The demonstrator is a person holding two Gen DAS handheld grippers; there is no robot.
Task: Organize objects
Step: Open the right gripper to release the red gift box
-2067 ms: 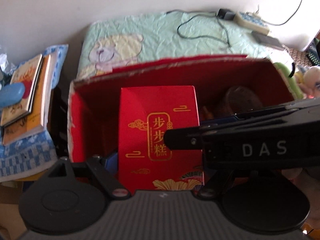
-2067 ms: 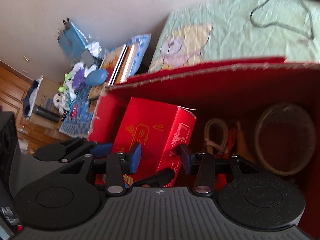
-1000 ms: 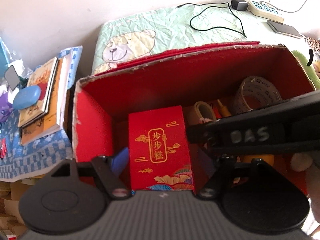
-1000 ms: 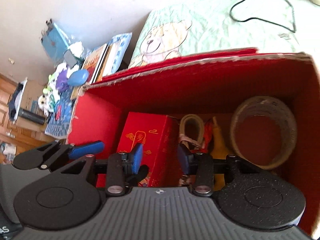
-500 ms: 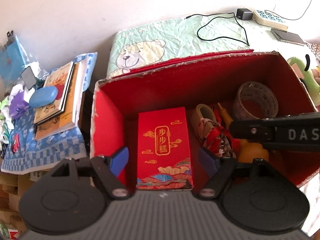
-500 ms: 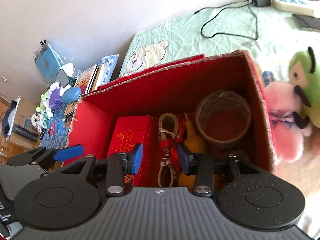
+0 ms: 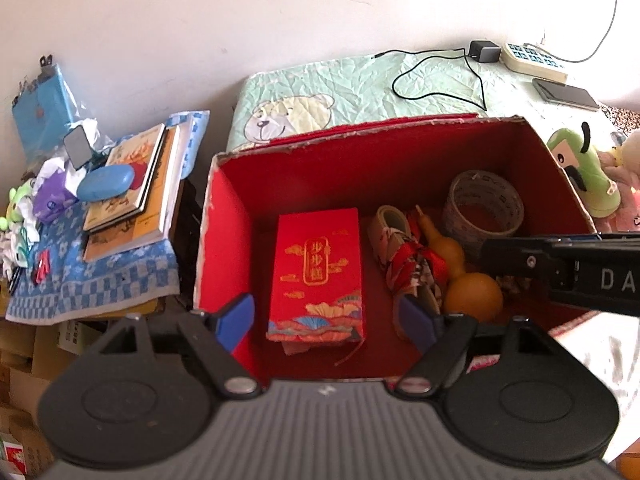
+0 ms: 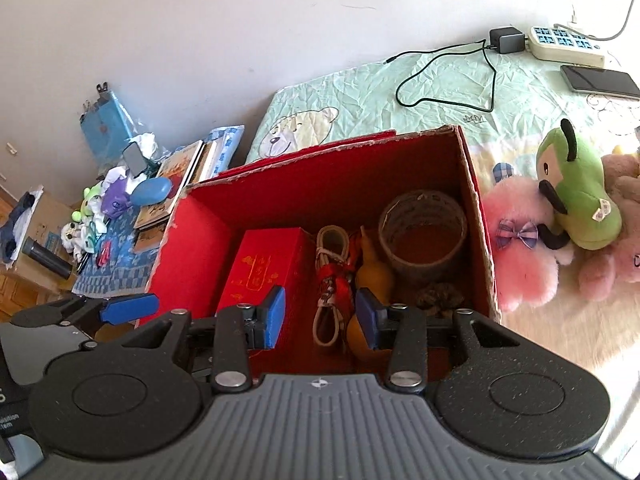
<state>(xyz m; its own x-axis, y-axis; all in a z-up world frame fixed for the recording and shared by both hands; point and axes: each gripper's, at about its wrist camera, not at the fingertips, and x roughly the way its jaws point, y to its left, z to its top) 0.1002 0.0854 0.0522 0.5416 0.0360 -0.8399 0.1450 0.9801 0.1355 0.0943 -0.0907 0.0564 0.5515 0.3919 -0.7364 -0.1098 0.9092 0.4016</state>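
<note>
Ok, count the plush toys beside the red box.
3 at least: green plush on top, pink plush against the box wall, and a beige one at the frame edge; more may be cropped.

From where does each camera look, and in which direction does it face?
Left wrist: sits on the left tongs, above the near rim, facing down into the red box; the right tongs' black arm crosses at right.
Right wrist: sits on the right tongs, facing down into the box; left tongs show at far left.
Shared: red packet, gourd, tape roll.

Your box (image 7: 224, 240) sits on the bed (image 7: 360, 84); inside, carton (image 7: 318, 272) left, gourd (image 7: 468, 284) middle, tape roll (image 7: 486, 208) right. Books (image 7: 136, 196) lie left of the box, plush toys (image 8: 576, 200) right.
</note>
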